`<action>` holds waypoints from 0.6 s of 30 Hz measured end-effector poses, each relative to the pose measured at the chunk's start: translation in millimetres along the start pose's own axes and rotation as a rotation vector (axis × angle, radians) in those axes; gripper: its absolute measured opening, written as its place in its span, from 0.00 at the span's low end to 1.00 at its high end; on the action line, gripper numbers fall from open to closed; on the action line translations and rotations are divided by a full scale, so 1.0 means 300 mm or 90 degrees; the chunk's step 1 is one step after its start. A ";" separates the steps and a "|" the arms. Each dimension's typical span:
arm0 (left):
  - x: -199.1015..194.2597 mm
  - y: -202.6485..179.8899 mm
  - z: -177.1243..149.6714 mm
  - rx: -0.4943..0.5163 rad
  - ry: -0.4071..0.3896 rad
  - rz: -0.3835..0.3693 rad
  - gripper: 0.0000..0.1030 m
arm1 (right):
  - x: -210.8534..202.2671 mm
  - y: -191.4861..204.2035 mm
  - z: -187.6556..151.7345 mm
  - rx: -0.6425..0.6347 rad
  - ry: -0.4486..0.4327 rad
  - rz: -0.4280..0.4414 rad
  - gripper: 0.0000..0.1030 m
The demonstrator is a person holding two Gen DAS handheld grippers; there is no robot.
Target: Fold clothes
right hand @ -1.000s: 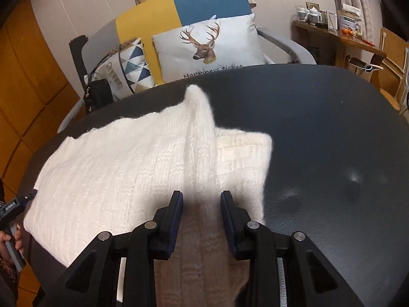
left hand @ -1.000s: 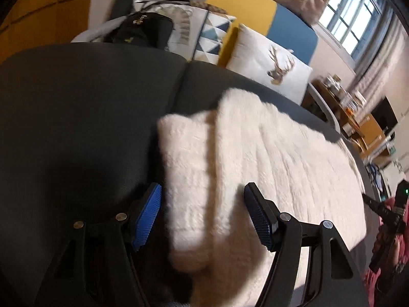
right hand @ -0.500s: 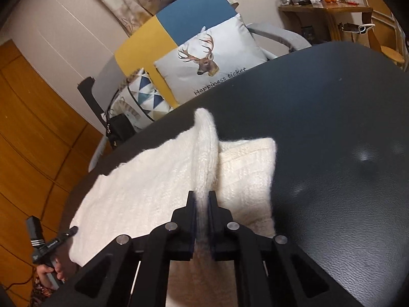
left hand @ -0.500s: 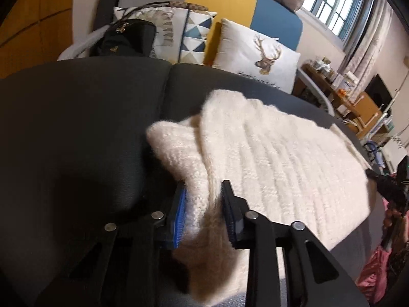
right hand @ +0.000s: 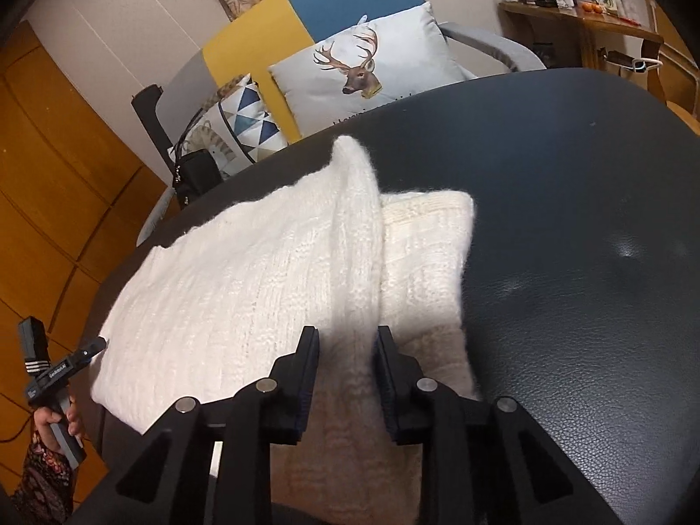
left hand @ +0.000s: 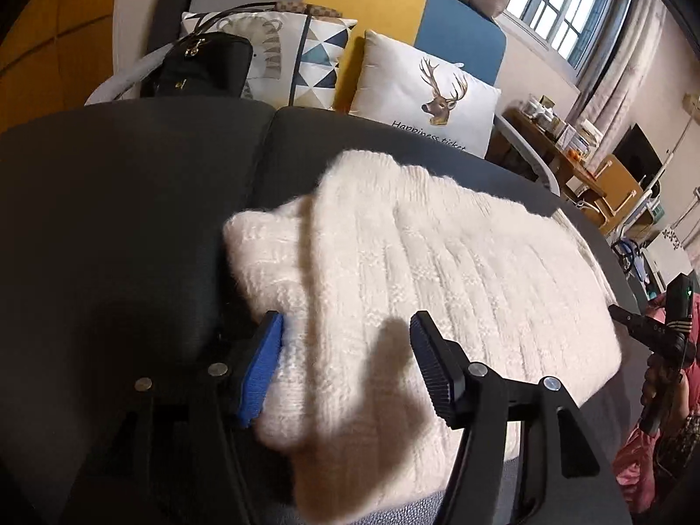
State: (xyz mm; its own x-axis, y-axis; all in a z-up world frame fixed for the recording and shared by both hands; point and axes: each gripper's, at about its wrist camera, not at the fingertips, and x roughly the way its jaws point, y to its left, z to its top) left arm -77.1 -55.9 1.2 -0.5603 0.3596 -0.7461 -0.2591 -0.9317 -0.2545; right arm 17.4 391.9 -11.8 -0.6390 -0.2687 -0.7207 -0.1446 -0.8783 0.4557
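Observation:
A fluffy cream knitted sweater (left hand: 437, 271) lies spread on a dark padded surface (left hand: 109, 218), with a sleeve folded over each end. My left gripper (left hand: 345, 350) stands over the near end of it. Its jaws are opening, with the folded knit between them and the pads no longer pressing it. In the right wrist view a raised ridge of the sweater (right hand: 354, 227) runs back between the jaws of my right gripper (right hand: 345, 354). Those jaws are opening too, and the pads stand just clear of the ridge.
Behind the dark surface (right hand: 568, 262) stands a yellow and blue sofa with a deer cushion (left hand: 424, 92), a patterned cushion and a black bag (left hand: 201, 65). A wooden side table (right hand: 582, 22) with small items stands at the far right. A hand (right hand: 52, 420) holds the other gripper at the left edge.
Both grippers closed on the sweater half a second ago and have opened again. The pinched folds stay where they were laid. The left view has risen slightly.

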 end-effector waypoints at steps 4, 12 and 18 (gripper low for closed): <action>-0.060 -0.007 0.005 0.005 -0.073 -0.011 0.59 | -0.012 -0.034 0.000 0.038 -0.007 0.028 0.25; 0.048 -0.011 0.022 0.007 0.012 -0.007 0.58 | 0.001 -0.031 0.003 0.027 0.004 0.041 0.27; 0.005 -0.011 0.027 0.005 -0.007 -0.013 0.14 | 0.012 -0.025 0.014 0.037 -0.002 0.023 0.08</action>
State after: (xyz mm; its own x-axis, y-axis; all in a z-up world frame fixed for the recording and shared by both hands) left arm -83.4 -51.7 6.0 -0.5636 0.3796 -0.7337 -0.2765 -0.9236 -0.2654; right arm 13.1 399.2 -15.7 -0.6466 -0.2985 -0.7020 -0.1647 -0.8439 0.5106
